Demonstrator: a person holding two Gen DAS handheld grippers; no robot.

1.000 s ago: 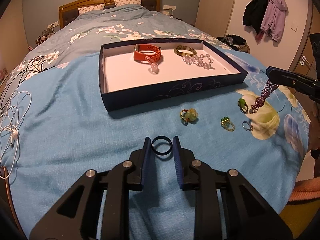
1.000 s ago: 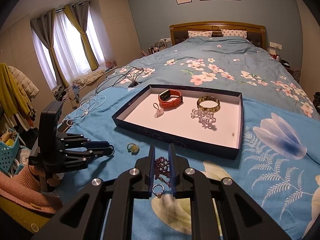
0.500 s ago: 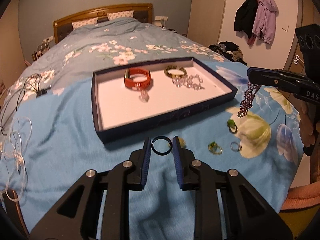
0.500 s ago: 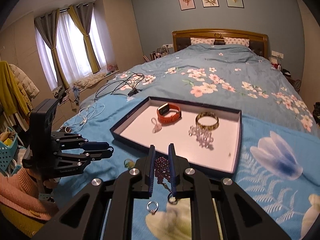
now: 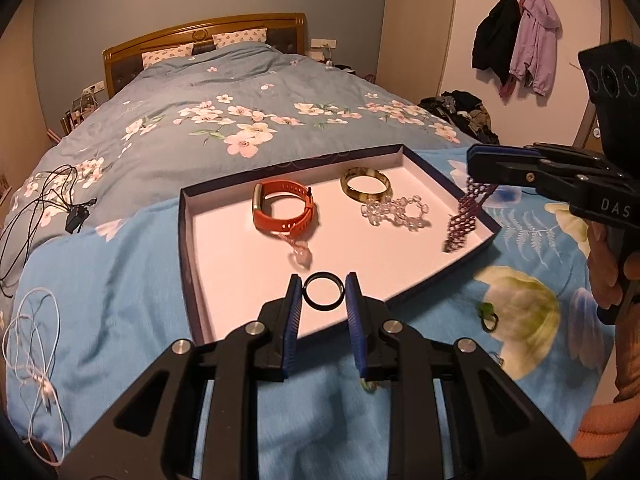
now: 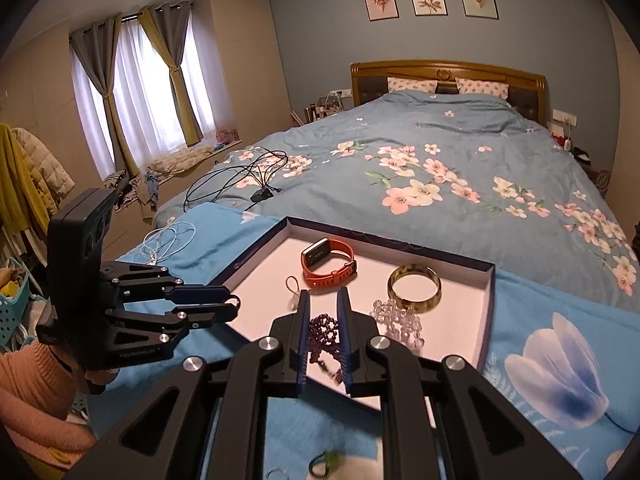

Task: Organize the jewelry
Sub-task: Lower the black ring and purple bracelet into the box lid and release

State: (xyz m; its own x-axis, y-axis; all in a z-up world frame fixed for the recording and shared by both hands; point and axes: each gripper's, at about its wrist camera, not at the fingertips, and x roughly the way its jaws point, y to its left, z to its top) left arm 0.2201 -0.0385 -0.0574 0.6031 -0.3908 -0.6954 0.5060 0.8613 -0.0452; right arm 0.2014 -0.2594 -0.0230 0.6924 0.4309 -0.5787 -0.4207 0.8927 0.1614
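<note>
A dark blue tray with a white floor lies on the bed; it also shows in the right wrist view. In it lie an orange watch band, a gold bangle, a clear bead bracelet and a small pink charm. My left gripper is shut on a black ring above the tray's near edge. My right gripper is shut on a purple bead bracelet, which hangs over the tray's right corner.
Loose rings lie on the blue bedspread near the tray: a green one and others. White earphones and black cables lie to the left. Clothes hang on a wall hook.
Both grippers have moved forward and up toward the tray. The black ring now hovers over the tray's near edge, and the purple bracelet hangs over its right corner instead of over the bedspread.
</note>
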